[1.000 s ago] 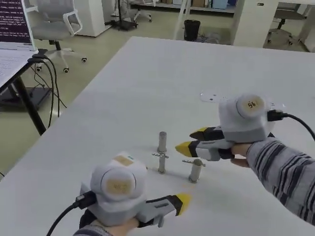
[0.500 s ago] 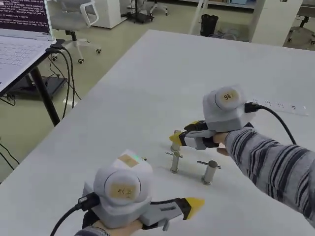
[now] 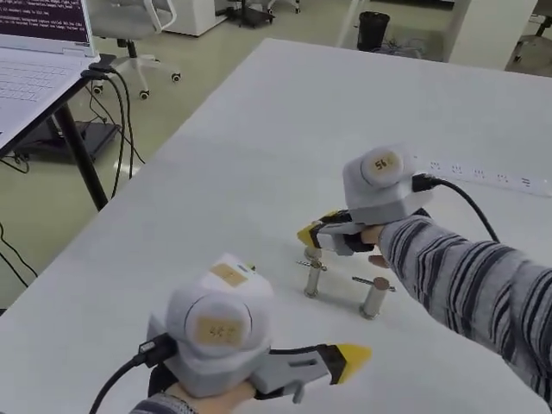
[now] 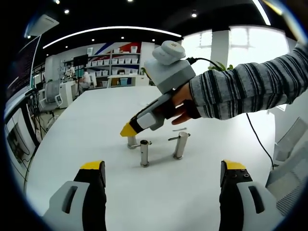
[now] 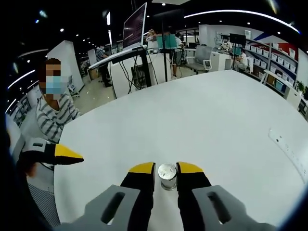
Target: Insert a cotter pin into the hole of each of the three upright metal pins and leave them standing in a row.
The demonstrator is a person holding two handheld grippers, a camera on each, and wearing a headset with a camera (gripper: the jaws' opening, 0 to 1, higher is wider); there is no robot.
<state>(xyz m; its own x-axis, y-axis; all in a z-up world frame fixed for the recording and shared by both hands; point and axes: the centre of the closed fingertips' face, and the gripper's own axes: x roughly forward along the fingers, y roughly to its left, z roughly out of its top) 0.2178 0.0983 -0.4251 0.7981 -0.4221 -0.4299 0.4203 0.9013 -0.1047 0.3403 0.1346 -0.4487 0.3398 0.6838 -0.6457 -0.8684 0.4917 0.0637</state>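
Note:
Three short upright metal pins stand in a row on the white table (image 3: 216,172). The middle pin (image 3: 310,279) (image 4: 144,152) and the nearest pin (image 3: 374,297) (image 4: 180,145) each carry a cotter pin across the top. My right gripper (image 3: 312,235) (image 5: 167,169) (image 4: 127,129) is over the far pin (image 5: 167,175) (image 4: 131,141), its yellow-tipped jaws pressed close on either side of the pin's top. My left gripper (image 3: 349,355) (image 4: 163,171) hovers low at the near edge, jaws wide open and holding nothing, pointing at the row.
A white power strip (image 3: 483,175) lies behind the right gripper, whose black cable (image 3: 466,203) trails over the table. A side desk with a laptop (image 3: 34,69) stands to the left, beyond the table edge. Bare table lies left of the pins.
My right gripper has moved left and down from beside the nearest pin to the far pin, and its jaws have closed around that pin's top. The left gripper stayed low and open.

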